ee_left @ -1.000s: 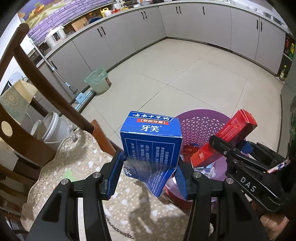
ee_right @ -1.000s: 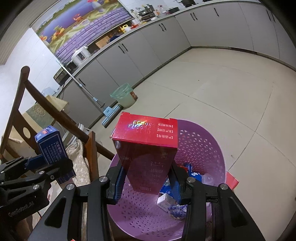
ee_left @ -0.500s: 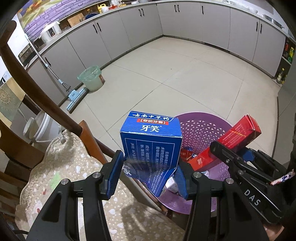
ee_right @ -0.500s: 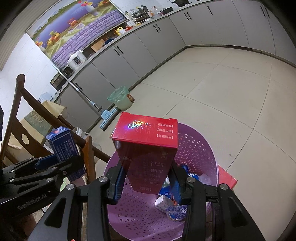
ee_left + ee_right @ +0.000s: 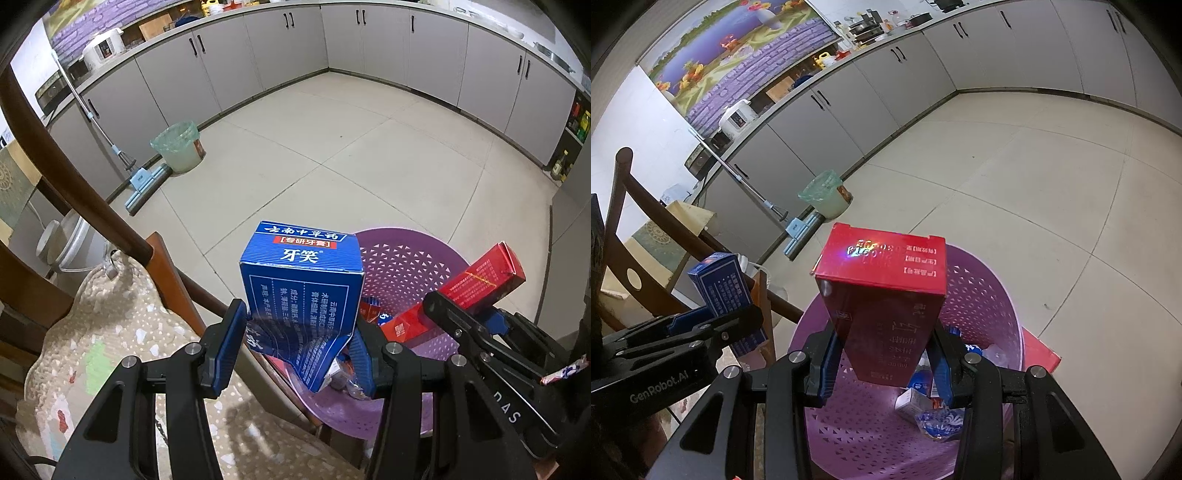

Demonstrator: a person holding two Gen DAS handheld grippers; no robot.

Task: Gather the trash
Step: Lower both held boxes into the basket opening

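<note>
My left gripper is shut on a blue toothpaste box, crushed at its lower end, held over the chair's edge just left of the purple perforated basket. My right gripper is shut on a red box and holds it upright above the purple basket. The red box also shows in the left wrist view, and the blue box in the right wrist view. Several small packages lie in the basket's bottom.
A wooden chair with a patterned cushion stands left of the basket. A flat red box lies on the floor behind the basket. A green-lined bin and a mop stand by the grey cabinets.
Both grippers have risen and moved forward with their boxes. The left gripper has shifted right from over the cushion towards the basket. Both grips are unchanged.
</note>
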